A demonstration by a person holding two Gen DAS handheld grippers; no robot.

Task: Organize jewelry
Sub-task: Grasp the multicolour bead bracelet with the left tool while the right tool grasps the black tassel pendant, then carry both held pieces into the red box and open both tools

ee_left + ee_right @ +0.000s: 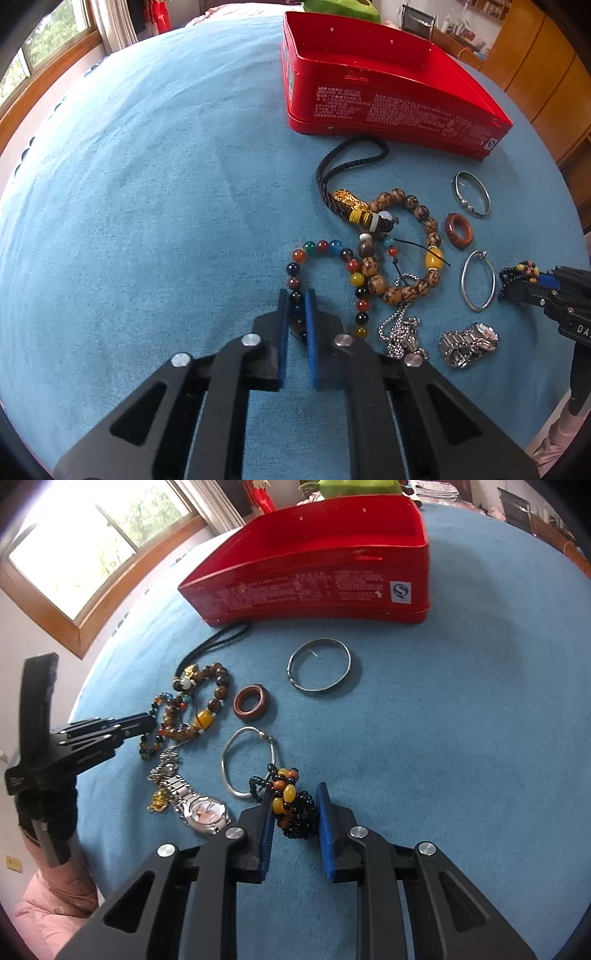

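Note:
My left gripper (296,294) is shut on the lower left stretch of a multicoloured bead bracelet (322,245), which lies on the blue cloth. Its blue pads pinch dark beads between them. In the right wrist view that gripper (146,724) comes in from the left at the same bracelet. My right gripper (295,793) is shut on a bunched string of black and amber beads (299,821). In the left wrist view the right gripper (535,282) sits at the right edge with that string (517,271) at its tips. An open red tin (369,81) stands behind the jewellery.
On the cloth lie a brown bead bracelet (406,236), a black cord with a gold charm (345,199), a wide silver bangle (319,668), a red-brown ring (252,703), a thin silver bangle (247,762), a steel watch (203,808) and a silver chain (400,332). A pink sleeve (55,897) shows at lower left.

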